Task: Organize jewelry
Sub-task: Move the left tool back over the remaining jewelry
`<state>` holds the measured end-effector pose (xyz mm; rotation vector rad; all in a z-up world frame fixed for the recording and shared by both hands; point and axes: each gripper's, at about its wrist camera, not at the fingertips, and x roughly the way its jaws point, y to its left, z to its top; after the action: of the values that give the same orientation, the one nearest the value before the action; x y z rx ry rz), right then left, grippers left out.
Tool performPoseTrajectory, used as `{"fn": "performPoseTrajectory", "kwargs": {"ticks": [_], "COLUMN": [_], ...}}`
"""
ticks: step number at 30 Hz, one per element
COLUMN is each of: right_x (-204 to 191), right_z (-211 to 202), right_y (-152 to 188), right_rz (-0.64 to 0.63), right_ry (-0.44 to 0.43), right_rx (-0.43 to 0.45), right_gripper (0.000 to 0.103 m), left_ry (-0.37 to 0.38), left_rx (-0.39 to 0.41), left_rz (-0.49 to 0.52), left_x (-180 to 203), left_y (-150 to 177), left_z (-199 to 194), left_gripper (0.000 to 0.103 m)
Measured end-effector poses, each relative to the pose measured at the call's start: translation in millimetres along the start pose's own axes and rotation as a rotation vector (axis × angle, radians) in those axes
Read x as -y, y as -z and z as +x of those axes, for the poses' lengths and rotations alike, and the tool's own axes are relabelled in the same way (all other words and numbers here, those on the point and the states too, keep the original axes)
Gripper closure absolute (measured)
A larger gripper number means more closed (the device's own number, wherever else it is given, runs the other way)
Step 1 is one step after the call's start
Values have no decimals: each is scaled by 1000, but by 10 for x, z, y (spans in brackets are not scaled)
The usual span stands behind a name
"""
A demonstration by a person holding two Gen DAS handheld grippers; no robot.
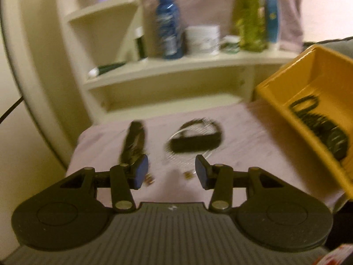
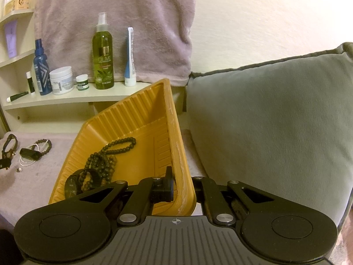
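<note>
My right gripper (image 2: 182,190) is shut on the near rim of the yellow tray (image 2: 141,119) and holds it tilted. The tray holds dark bead necklaces (image 2: 106,156) and a black watch (image 2: 77,183); it also shows in the left wrist view (image 1: 308,92). My left gripper (image 1: 172,172) is open and empty above the pink cloth (image 1: 242,137). Just ahead of it lie a black bracelet piece with a clear bead strand (image 1: 194,141), a dark strap (image 1: 133,141) and small gold earrings (image 1: 150,178). The same loose items show in the right wrist view (image 2: 30,152).
A cream shelf (image 2: 66,99) behind carries a blue bottle (image 2: 40,66), a white jar (image 2: 61,79), a green olive spray bottle (image 2: 103,55) and a tube (image 2: 130,57). A grey-green cushion (image 2: 275,121) stands right of the tray. A pink towel (image 2: 114,11) hangs behind.
</note>
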<state>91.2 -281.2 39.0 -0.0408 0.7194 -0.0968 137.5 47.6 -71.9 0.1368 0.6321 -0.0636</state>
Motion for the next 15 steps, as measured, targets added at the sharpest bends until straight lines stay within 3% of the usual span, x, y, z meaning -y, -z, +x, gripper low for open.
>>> {"fn": "performPoseTrajectory", "kwargs": {"ticks": [3, 8, 12, 15], "right_x": [-6, -10, -10, -8], "right_z": [1, 3, 4, 6], "right_y": [6, 6, 5, 6], "right_rz": [-4, -5, -6, -7], "right_ry": [2, 3, 3, 2], "right_rx": [-1, -1, -2, -2], "right_gripper": [97, 97, 97, 97], "left_ry": [-28, -41, -57, -61], "left_rx": [-30, -48, -52, -66], "left_rz": [-15, -50, -60, -67], "left_x": [-98, -170, -188, -200], "left_y": [88, 120, 107, 98], "left_z": [79, 180, 248, 304], "left_gripper": [61, 79, 82, 91]}}
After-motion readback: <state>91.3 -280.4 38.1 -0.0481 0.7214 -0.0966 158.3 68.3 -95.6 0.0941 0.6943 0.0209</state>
